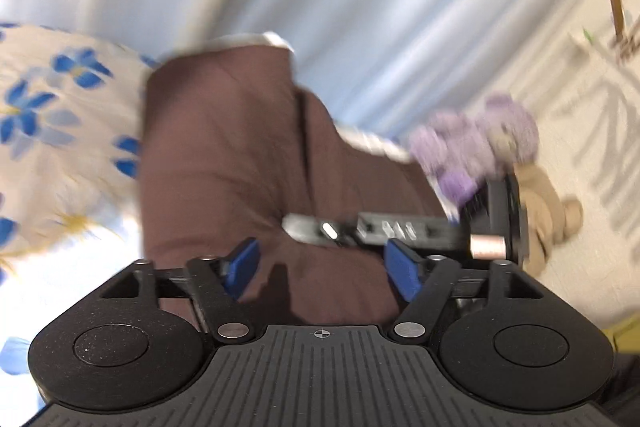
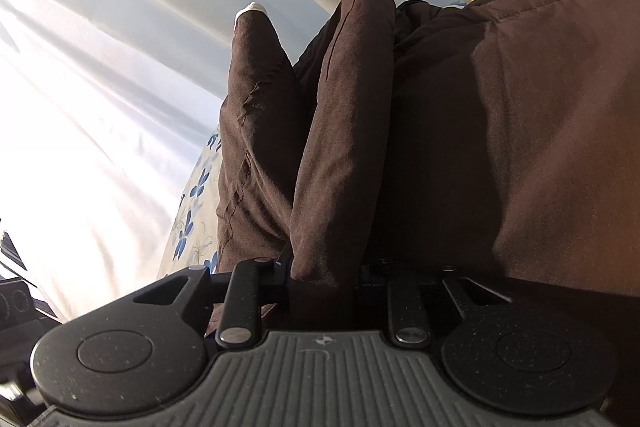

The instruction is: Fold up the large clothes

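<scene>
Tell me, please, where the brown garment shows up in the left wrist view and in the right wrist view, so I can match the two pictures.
Left wrist view: the brown garment fills the centre, ahead of the open left tongs.
Right wrist view: it covers the centre and right, a fold of it running into the right tongs.
Shared landmark: the blue-flowered sheet, left of the garment in both views.

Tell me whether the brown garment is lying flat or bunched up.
Bunched up. In the right wrist view the brown garment rises in thick vertical folds from the right gripper, shut on it. The left gripper is open.
</scene>
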Motion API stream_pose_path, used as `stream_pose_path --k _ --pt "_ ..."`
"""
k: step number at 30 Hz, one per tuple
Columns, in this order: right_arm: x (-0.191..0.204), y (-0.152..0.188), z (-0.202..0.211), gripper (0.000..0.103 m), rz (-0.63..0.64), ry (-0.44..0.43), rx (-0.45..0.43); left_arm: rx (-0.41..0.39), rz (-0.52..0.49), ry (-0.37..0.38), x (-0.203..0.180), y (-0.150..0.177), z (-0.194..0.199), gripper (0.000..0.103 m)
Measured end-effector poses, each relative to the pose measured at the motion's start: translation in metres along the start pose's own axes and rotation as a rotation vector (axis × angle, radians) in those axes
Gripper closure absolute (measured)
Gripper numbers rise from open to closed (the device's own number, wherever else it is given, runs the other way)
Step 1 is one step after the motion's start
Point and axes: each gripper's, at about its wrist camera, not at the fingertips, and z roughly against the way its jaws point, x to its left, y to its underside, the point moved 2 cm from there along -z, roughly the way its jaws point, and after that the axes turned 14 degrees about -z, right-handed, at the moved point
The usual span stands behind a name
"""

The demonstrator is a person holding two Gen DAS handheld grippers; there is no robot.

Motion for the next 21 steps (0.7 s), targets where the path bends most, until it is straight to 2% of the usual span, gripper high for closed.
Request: stream_pose_path --k 3,5,8,12,15,19,21 --pt "-0.001 0.002 -0.001 0.081 0.006 -0.007 -0.007 -0.068 0.087 -0.141 0.043 -0.003 0.003 0.021" --pt "-0.001 0.003 -0.001 0.081 0.010 -0.007 -0.011 -0.073 0.175 -0.214 0.071 0.001 -0.011 0.024" --pt "0.001 0.004 0.000 0.081 0.016 -0.005 -0.016 -0.042 0.314 -0.181 0.098 0.010 -0.042 0.031" --pt "0.003 0.004 0.000 0.080 0.017 -0.002 -0.016 -0.043 0.407 -0.132 0.105 0.021 -0.061 0.031" --pt "0.004 0.004 0.000 0.079 0.021 0.002 -0.016 -0.035 0.395 -0.112 0.103 0.017 -0.064 0.031" --pt "0.013 0.002 0.000 0.067 0.063 0.012 -0.024 -0.018 0.340 -0.128 0.092 0.012 -0.070 0.029" --pt "0.021 0.001 -0.004 0.065 0.101 0.022 -0.032 -0.017 0.323 -0.140 0.090 0.013 -0.071 0.029"
